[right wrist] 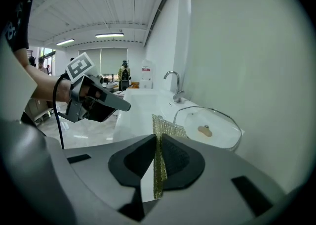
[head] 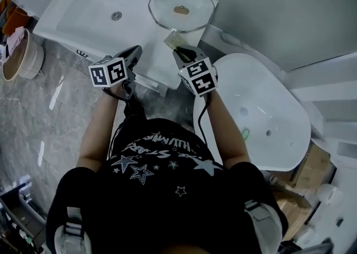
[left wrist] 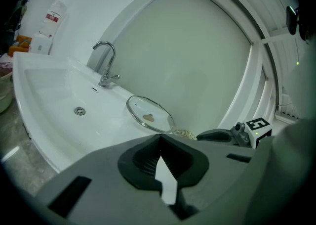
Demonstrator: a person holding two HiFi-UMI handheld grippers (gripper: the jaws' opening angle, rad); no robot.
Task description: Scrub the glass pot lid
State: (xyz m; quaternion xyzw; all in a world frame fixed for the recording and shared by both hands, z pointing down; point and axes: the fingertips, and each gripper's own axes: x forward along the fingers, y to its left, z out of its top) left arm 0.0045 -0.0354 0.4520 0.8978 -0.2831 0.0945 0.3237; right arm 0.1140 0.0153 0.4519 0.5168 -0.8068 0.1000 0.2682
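Note:
The glass pot lid [head: 181, 7] lies on the white sink counter [head: 145, 52], right of the basin, with a brown knob at its centre. It also shows in the left gripper view [left wrist: 148, 115] and the right gripper view [right wrist: 210, 127]. My right gripper [head: 179, 52] is just short of the lid's near rim, shut on a gold mesh scrubbing cloth [head: 173, 39] that sticks out past the jaws [right wrist: 165, 127]. My left gripper [head: 135, 51] hovers over the counter's front edge, left of the right one, shut with nothing between its jaws [left wrist: 159, 142].
The basin has a drain [head: 116, 15] and a chrome faucet [left wrist: 106, 63] at its back. A second white basin [head: 262, 119] stands at the right. A pale bucket [head: 22, 57] sits on the marble floor at the left. A white bottle [left wrist: 49, 26] stands on the far counter.

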